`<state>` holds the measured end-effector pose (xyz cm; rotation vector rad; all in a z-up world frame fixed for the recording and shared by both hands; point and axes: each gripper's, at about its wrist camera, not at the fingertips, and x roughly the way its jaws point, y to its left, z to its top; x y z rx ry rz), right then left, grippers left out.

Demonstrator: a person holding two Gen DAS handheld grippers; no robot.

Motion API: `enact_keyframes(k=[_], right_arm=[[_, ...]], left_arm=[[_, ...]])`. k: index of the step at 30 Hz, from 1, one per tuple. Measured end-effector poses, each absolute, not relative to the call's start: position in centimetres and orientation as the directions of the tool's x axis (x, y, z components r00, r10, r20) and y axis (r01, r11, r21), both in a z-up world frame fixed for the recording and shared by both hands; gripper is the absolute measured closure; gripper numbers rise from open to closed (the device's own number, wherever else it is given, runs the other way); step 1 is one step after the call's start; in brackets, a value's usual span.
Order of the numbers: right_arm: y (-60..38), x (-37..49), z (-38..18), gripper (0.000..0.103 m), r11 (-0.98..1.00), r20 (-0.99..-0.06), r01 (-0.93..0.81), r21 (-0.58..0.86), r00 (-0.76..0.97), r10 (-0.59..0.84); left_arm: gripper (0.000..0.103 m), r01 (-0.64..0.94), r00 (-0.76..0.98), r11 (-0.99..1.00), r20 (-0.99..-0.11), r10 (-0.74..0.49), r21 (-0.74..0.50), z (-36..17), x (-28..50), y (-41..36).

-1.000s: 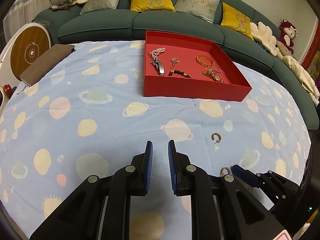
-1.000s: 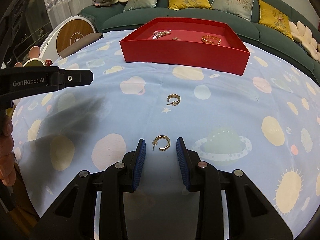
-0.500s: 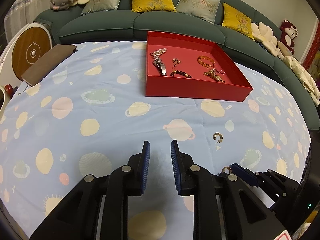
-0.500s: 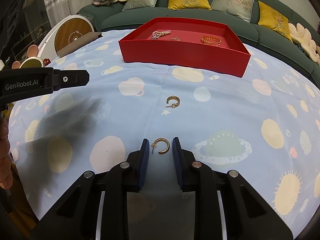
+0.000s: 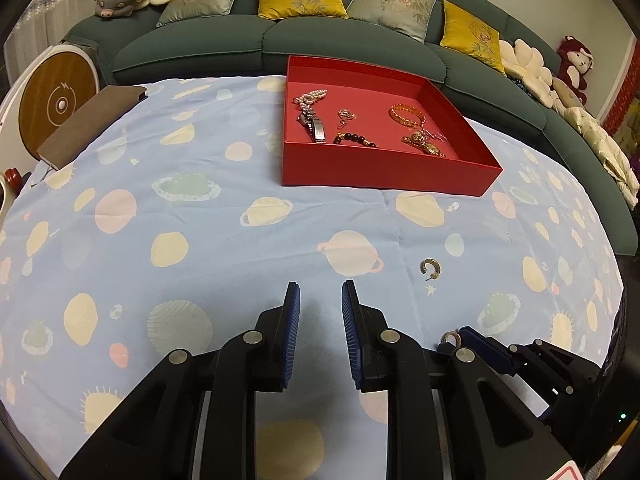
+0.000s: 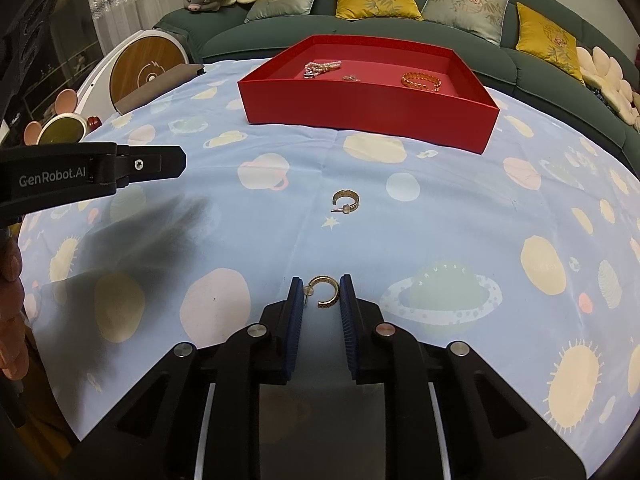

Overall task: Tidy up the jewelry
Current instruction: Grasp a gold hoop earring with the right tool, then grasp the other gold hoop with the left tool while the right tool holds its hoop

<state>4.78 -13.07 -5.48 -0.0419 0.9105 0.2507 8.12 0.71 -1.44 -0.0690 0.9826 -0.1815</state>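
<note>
Behind my bench curves a dark green sofa (image 5: 360,52) lined with yellow and grey cushions. Over the bench lies a pale blue cloth (image 5: 200,220) printed with planets and suns, and at its far side sits a shallow red tray (image 6: 368,108). Several pieces are already in the tray: a gold bracelet (image 5: 406,114), a pearl strand (image 5: 310,98), a dark beaded bracelet (image 5: 356,139) and others.

My right gripper (image 6: 323,294) is low on the cloth, its fingers narrowly parted around a gold hoop earring (image 6: 325,292) — close on both sides, not yet clamped as far as I can see. A second hoop earring (image 6: 346,202) lies loose on the cloth, between that gripper and the tray.

My left gripper (image 5: 320,300) hovers over bare cloth, fingers apart and holding nothing.

I judge the job mostly done — two earrings left to carry to the tray.
</note>
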Motion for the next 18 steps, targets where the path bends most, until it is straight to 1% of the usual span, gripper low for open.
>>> enact_keyframes(k=[1,2,8,13,16,18], right_arm=[[-13.1,4.7,-5.5,0.085,0.970,-0.785,-0.231,0.071,0.587,0.198],[-13.2,4.6,-5.4,0.085,0.971,-0.785,-0.229,0.073,0.587,0.197],[-14.3,4.2,-4.7,0.085,0.975,-0.775,-0.207,0.085,0.601,0.195],[-15.6,3.7,-4.4,0.085,0.977,-0.771,-0.190,0.094,0.607,0.192],[-16.4,3.6,-4.3,0.085,0.980,-0.771,-0.175,0.099,0.608,0.187],[-17.1,3.5,-4.2,0.085,0.982,-0.772,-0.160,0.101,0.609,0.179]], left_arm=[[0.082,0.126,0.537,0.981,-0.822,-0.191,-0.146,-1.5,8.2,0.5],[0.079,0.131,0.533,0.980,-0.822,-0.199,-0.152,-1.5,8.2,0.2],[0.068,0.165,0.538,0.975,-0.816,-0.213,-0.146,-1.6,8.5,-2.1],[0.066,0.198,0.524,0.970,-0.821,-0.227,-0.141,-2.3,9.2,-4.6],[0.060,0.218,0.518,0.968,-0.826,-0.222,-0.124,-3.1,9.7,-6.2],[0.059,0.232,0.514,0.967,-0.831,-0.214,-0.105,-3.6,10.1,-7.4]])
